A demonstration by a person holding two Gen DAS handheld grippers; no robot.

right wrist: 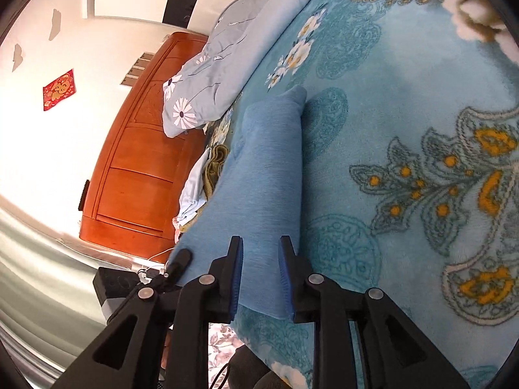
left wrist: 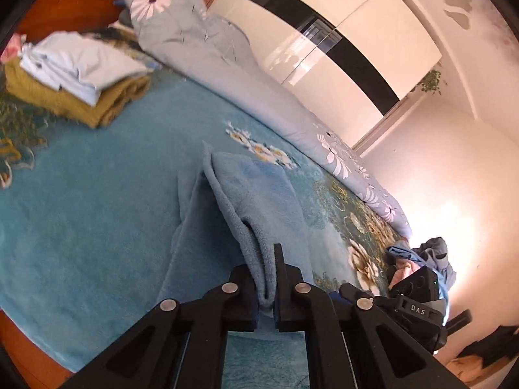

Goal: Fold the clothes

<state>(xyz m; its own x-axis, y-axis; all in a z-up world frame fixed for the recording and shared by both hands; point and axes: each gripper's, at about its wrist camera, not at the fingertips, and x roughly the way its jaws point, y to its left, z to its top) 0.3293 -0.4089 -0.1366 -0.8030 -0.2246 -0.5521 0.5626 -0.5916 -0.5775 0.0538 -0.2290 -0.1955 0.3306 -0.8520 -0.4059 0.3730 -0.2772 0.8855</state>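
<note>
A light blue fleece garment (left wrist: pixel 253 194) lies on the teal flowered bed blanket (left wrist: pixel 97 194), with one folded edge raised. My left gripper (left wrist: pixel 262 259) is shut on that raised fold, and the cloth is bunched between its pads. In the right wrist view the same garment (right wrist: pixel 266 162) stretches away flat across the blanket (right wrist: pixel 405 97). My right gripper (right wrist: pixel 261 238) stands open over the garment's near end. The cloth shows in the gap, and the blue pads (right wrist: pixel 238 275) do not press on it.
A stack of folded clothes (left wrist: pixel 81 74), pale blue on mustard, sits at the far left of the bed. A rolled flowered duvet (left wrist: pixel 211 48) runs along the far side. A wooden headboard (right wrist: pixel 139 162) stands beyond. Loose clothes (left wrist: pixel 425 253) lie at the bed's right end.
</note>
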